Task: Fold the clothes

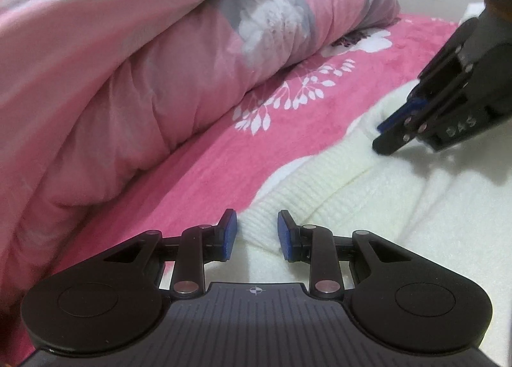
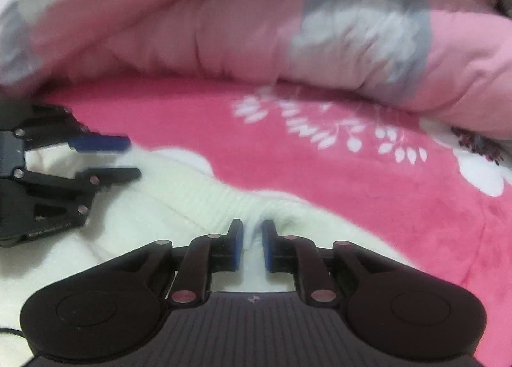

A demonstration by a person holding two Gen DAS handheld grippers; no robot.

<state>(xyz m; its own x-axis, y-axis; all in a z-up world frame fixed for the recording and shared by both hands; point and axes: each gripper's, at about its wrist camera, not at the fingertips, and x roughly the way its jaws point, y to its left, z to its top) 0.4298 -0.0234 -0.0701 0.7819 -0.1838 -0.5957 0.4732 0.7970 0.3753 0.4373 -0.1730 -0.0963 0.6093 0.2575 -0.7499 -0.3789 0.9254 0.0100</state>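
Looking at the far side, we've got a puffy pink quilt [image 1: 134,85] piled on the pink blanket [image 1: 224,155]. Our cream sweater [image 1: 368,207] lies near, on the blanket. Both claws are parted, left [image 1: 257,232] and right [image 2: 252,240], each straddling its ribbed hem.

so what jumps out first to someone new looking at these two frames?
The cream knit sweater lying on the hot-pink floral blanket, with both grippers at its ribbed edge. The left gripper is open astride the knit; the right gripper has a fold between its pads. Behind lies a bulky pale-pink quilt.
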